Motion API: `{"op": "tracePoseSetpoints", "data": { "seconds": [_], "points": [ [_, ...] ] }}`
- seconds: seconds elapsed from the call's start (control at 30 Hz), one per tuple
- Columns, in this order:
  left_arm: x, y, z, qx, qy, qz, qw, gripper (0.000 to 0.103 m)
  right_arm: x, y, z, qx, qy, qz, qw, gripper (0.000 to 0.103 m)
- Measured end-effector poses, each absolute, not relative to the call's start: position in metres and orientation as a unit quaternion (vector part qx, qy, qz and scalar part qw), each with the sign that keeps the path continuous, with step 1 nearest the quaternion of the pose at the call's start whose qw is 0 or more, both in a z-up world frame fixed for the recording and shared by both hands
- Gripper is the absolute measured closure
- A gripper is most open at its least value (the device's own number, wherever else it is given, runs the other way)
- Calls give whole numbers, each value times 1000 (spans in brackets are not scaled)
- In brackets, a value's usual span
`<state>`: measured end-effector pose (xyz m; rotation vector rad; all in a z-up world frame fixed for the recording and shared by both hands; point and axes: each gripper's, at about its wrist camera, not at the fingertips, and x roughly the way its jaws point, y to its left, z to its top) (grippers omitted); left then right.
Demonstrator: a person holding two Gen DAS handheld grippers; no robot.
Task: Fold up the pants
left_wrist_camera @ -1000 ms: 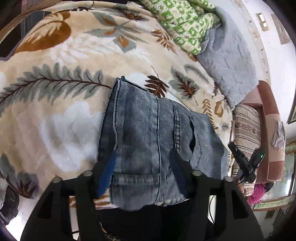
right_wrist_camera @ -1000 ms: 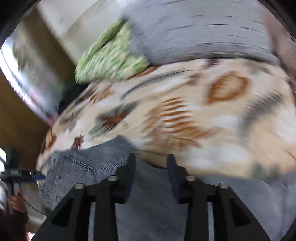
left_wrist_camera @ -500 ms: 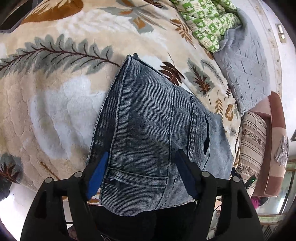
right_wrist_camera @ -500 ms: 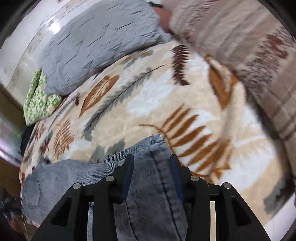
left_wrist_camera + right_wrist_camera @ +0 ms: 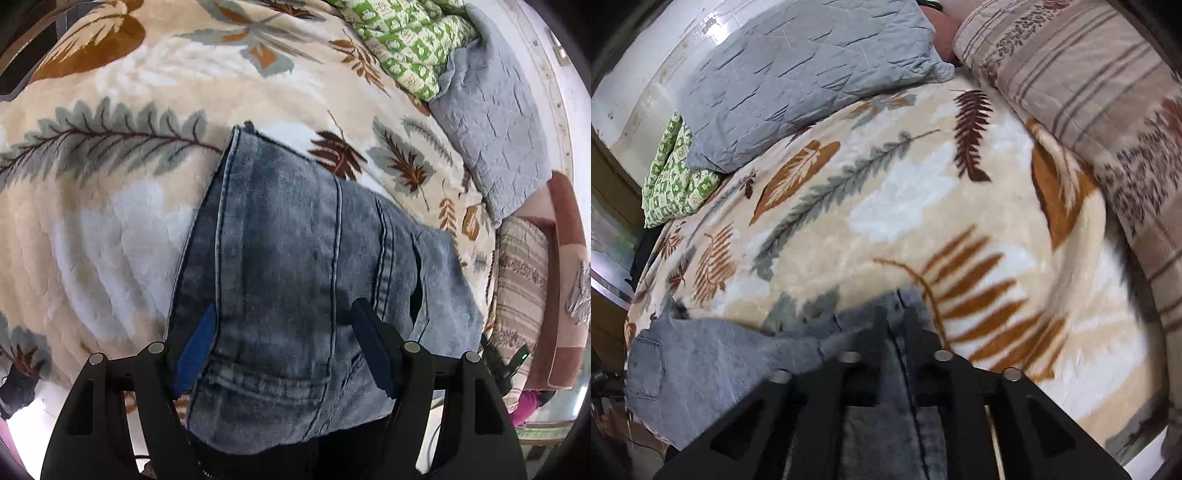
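The right claw (image 5: 895,319), open a second earlier, had pinched shut on the jeans (image 5: 295,266) hem; the left claw (image 5: 284,332) stayed open, ready to fold

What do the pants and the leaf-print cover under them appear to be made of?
The faded blue-grey pants look like washed denim: visible weave, raised double-stitched seams, mottled fading. The beige leaf-print blanket looks like plush fleece, probably synthetic: soft, fuzzy pile with slight sheen.

Leaf-print blanket (image 5: 110,229), jeans (image 5: 295,258), grey pillow (image 5: 798,74), green cloth (image 5: 406,40)
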<state>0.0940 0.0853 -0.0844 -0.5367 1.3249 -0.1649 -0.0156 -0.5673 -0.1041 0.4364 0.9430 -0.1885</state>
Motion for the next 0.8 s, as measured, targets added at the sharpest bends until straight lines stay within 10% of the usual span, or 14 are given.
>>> {"op": "tracePoseSetpoints", "data": {
  "seconds": [0.13, 0.2, 0.3, 0.8],
  "points": [
    [104, 83, -99, -264, 624, -79, 731, 25, -17, -556, -114, 184, 448, -91, 870, 62],
    [102, 80, -95, -261, 619, -74, 737, 25, -15, -548, -111, 144, 454, -95, 874, 90],
    [98, 78, -82, -264, 606, -85, 746, 25, -15, -540, -92, 99, 447, -89, 885, 93],
    [91, 84, -74, -243, 597, -57, 763, 25, -27, -570, -77, 207, 410, -119, 880, 78]
  ]
}}
